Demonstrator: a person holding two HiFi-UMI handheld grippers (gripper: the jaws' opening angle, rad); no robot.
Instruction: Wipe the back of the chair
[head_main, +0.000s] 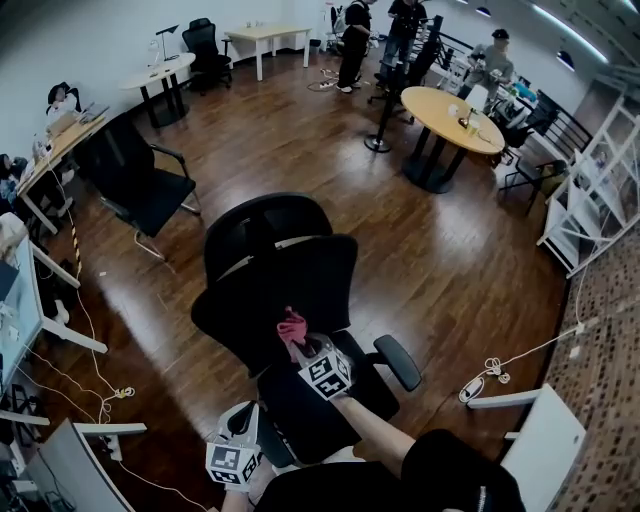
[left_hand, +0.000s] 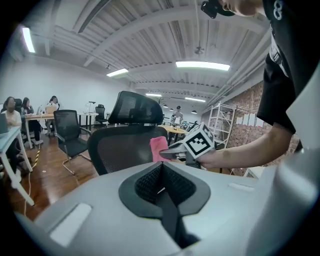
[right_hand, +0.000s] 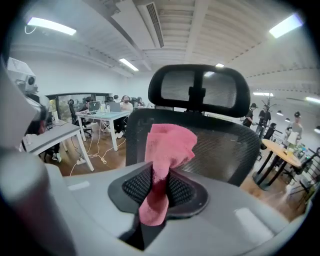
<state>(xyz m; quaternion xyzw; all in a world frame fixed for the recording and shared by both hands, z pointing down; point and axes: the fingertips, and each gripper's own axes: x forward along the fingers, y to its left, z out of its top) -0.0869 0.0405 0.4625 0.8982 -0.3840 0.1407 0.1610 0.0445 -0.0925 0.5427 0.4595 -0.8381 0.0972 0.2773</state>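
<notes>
- The chair (head_main: 275, 270) is black. Its back is a see-through net, wide and curved, with a rounded headrest (head_main: 262, 222) on top.
- The cloth (right_hand: 167, 150) is pink, soft and fuzzy, all scrunched up.
- Our right hand-held gripper (right_hand: 159, 187) pinches the cloth between its bumpy black pads. The cloth sticks up out of the jaws, right at the chair's back, under the headrest.
- Our left hand-held gripper (left_hand: 161, 186) is squeezed together with nothing in it, and sits lower, back from the cloth.
- The floor (head_main: 330, 160) is dark, shiny wood.
</notes>
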